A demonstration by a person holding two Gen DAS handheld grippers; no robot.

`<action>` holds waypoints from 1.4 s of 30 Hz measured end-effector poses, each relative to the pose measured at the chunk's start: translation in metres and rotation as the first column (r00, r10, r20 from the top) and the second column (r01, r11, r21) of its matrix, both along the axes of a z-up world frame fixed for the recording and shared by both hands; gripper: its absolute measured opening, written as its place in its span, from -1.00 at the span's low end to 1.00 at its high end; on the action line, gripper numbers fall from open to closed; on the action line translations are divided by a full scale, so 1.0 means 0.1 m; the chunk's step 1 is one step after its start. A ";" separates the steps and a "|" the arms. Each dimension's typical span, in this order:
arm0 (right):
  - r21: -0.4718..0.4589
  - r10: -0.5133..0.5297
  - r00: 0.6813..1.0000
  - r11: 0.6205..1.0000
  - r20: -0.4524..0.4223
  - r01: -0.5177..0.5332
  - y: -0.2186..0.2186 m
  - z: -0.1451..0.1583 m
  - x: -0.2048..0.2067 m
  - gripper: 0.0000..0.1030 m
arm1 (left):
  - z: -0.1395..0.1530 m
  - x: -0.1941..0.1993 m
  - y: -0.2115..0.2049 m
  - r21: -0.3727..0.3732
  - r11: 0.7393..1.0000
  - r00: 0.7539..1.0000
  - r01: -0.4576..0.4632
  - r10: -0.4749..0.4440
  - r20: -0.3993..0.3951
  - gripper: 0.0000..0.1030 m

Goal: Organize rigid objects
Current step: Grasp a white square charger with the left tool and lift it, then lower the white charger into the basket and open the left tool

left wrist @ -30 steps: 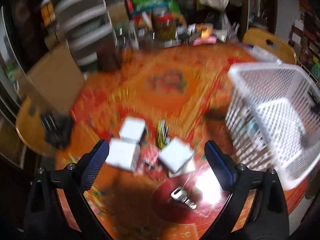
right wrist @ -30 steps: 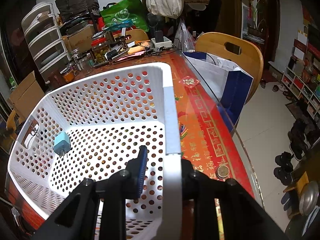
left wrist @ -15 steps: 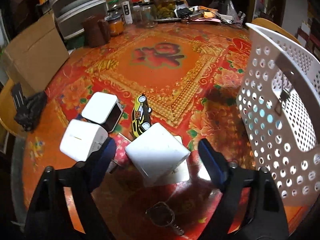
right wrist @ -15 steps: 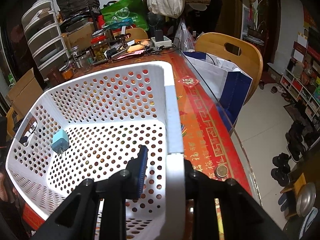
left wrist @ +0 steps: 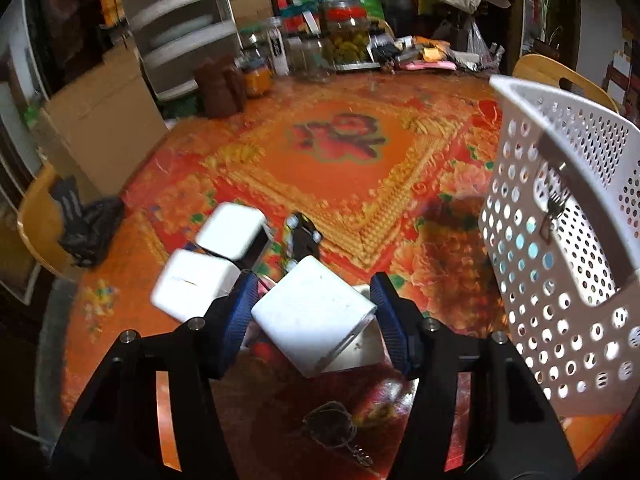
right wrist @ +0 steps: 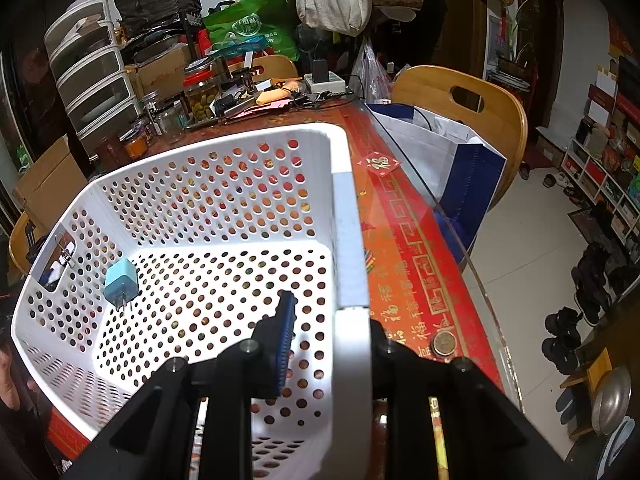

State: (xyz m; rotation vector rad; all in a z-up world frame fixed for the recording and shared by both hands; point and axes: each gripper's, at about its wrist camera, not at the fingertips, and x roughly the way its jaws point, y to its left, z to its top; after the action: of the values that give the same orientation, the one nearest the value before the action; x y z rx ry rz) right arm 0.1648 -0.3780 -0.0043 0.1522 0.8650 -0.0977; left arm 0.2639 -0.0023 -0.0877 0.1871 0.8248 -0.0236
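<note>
In the left wrist view my left gripper (left wrist: 314,312) is open, its blue pads on either side of a white box (left wrist: 312,314) on the red tablecloth; whether they touch it I cannot tell. Two more white boxes (left wrist: 196,286) (left wrist: 232,230) and a yellow-black toy car (left wrist: 302,240) lie just beyond. A key ring (left wrist: 332,428) lies under the gripper. My right gripper (right wrist: 328,344) is shut on the rim of the white perforated basket (right wrist: 348,232), which also shows in the left wrist view (left wrist: 560,240). A light blue charger (right wrist: 120,282) lies inside the basket.
Jars (left wrist: 344,36), a brown container (left wrist: 220,88) and clutter line the table's far edge. A cardboard box (left wrist: 104,128) and a black bag (left wrist: 88,224) sit at the left. A wooden chair (right wrist: 472,120) with a white-blue bag (right wrist: 452,168) stands right. A coin (right wrist: 444,344) lies near the table edge.
My left gripper has dropped down and forward onto the nearest white box and its fingers have narrowed around it. The right gripper keeps its hold on the basket rim, barely moved.
</note>
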 end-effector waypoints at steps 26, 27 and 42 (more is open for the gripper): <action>-0.004 0.005 1.000 1.000 0.002 -0.005 0.02 0.00 0.00 -0.57 | 1.04 -0.43 -1.54 0.315 0.931 0.968 0.185 -0.228 0.105 0.10; -0.004 0.005 1.000 1.000 0.003 -0.005 0.02 0.00 0.00 -0.57 | 1.00 -0.41 -1.63 0.333 0.921 0.966 0.201 -0.242 0.087 0.10; 0.001 0.009 1.000 1.000 0.012 -0.009 0.02 0.00 0.00 -0.57 | 0.36 -0.14 -2.37 0.486 0.797 0.933 0.358 -0.325 -0.154 0.10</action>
State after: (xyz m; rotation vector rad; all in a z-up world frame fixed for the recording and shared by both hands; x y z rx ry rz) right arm 0.1648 -0.3761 -0.0041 0.1494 0.8540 -0.0885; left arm 0.2495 -0.2390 -0.0514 0.8442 0.8382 -0.1551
